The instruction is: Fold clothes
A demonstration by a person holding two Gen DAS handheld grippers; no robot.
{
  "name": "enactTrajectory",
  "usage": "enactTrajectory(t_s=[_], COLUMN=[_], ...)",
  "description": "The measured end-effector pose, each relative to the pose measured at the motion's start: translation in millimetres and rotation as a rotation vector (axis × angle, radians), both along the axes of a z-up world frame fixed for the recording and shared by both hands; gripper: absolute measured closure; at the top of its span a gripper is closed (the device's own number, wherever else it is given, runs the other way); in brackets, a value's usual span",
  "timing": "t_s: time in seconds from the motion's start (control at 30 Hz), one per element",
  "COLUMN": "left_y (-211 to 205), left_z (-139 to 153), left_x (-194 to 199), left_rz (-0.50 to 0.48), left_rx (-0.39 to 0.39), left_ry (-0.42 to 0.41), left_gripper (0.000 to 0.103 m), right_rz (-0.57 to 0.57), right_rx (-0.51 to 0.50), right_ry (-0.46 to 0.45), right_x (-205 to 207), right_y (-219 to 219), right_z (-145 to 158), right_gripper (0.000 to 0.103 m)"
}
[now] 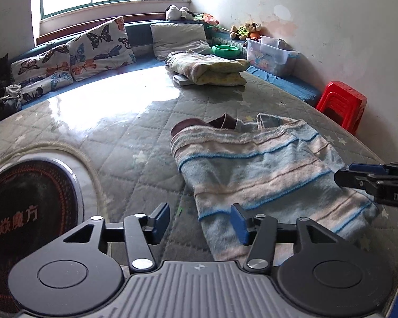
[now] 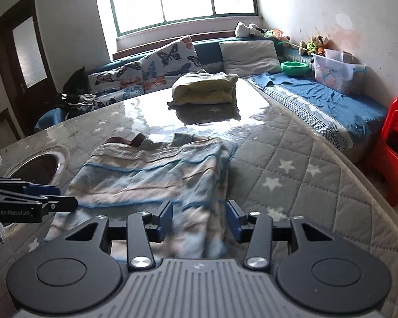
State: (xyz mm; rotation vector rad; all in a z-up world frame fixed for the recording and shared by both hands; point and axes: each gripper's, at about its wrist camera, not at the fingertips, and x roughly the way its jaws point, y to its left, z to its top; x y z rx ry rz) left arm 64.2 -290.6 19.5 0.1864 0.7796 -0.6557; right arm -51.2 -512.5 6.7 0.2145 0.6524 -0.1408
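Note:
A blue, pink and white striped garment [image 1: 265, 175] lies partly folded on the glass-covered quilted table [image 1: 135, 137], its dark collar at the far end. My left gripper [image 1: 200, 221] is open at the garment's near left edge, holding nothing. My right gripper [image 2: 199, 218] is open over the garment's near right part [image 2: 156, 175], holding nothing. The right gripper's fingertips [image 1: 358, 177] show at the right of the left wrist view, over the garment. The left gripper's fingertips [image 2: 53, 198] show at the left of the right wrist view.
A folded yellow blanket [image 1: 209, 69] lies at the table's far side. A round stove insert [image 1: 26, 206] is set in the table at the left. Cushions [image 1: 98, 47], a clear plastic bin [image 1: 273, 55] and a green bowl [image 1: 225, 50] line the bench. A red stool [image 1: 342, 103] stands right.

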Motion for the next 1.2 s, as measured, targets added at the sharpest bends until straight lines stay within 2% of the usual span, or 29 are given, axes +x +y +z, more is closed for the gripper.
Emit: enactTrajectory(t_s=[0.03, 0.37, 0.5, 0.63, 0.83, 0.93, 1.03, 1.2], left_y=[3, 23, 25, 25, 26, 27, 29, 33], left_z=[-1, -3, -6, -7, -9, -9, -9, -8], left_x=[-2, -38, -48, -51, -53, -52, -53, -51], left_rz=[0.005, -0.008, -0.024, -0.026, -0.024, -0.020, -0.018, -0.003], left_rx=[-0.003, -0.020, 0.002, 0.015, 0.025, 0.027, 0.027, 0.024], left_ry=[0.007, -0.005, -0.029, -0.043, -0.043, -0.039, -0.036, -0.028], left_gripper=[0.045, 0.037, 0.037, 0.037, 0.037, 0.036, 0.036, 0.034], right_rz=[0.004, 0.069, 0.011, 0.002, 0.071, 0.087, 0.057, 0.077], right_rx=[-0.002, -0.098, -0.178, -0.088, -0.090, -0.030, -0.003, -0.076], right_ry=[-0.008, -0.092, -0.113, -0.138, -0.171, -0.120, -0.058, -0.070], right_x=[-4, -37, -47, -54, -54, -46, -40, -43], right_y=[4, 44, 43, 33, 49, 48, 43, 57], right_z=[0, 6, 7, 13, 13, 3, -13, -5], right_gripper=[0.049, 0.047, 0.047, 0.047, 0.047, 0.047, 0.048, 0.044])
